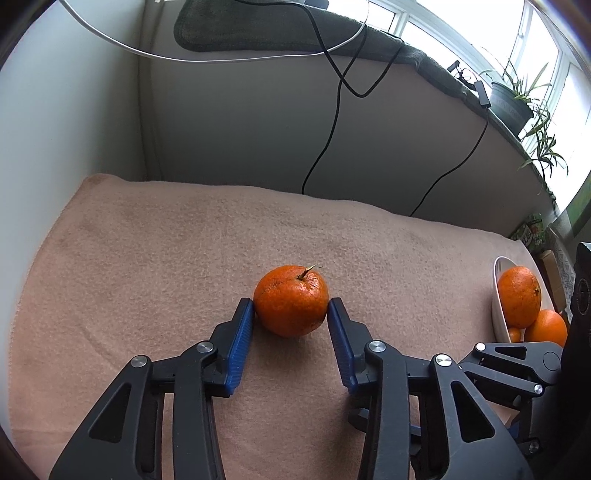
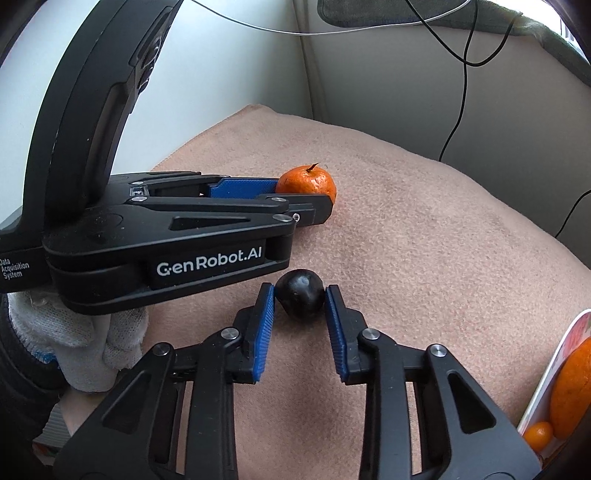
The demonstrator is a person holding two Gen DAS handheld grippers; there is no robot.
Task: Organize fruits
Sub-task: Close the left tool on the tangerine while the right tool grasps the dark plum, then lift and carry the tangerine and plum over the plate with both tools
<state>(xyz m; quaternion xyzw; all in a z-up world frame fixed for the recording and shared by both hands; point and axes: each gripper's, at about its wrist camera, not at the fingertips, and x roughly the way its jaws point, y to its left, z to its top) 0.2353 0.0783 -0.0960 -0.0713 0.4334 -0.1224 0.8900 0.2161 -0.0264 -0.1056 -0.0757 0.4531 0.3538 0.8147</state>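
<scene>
l gripper (image 1: 291, 308) pads clamped on mandarin (image 1: 291, 301); r gripper (image 2: 299, 295) pinching dark fruit (image 2: 300, 293), both on blanket (image 1: 147, 258).

a pinkish-beige blanket (image 1: 184, 258) covers the surface, pushed into a corner of pale walls (image 1: 240, 122). black cables (image 1: 334, 122) hang down the wall. above runs a sill with a dark grey cloth (image 1: 236, 29), a potted plant (image 1: 517, 99) and bright windows (image 1: 436, 26).

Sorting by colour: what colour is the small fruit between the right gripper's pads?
Glossy black fruit, clearest in right wrist view.
</scene>
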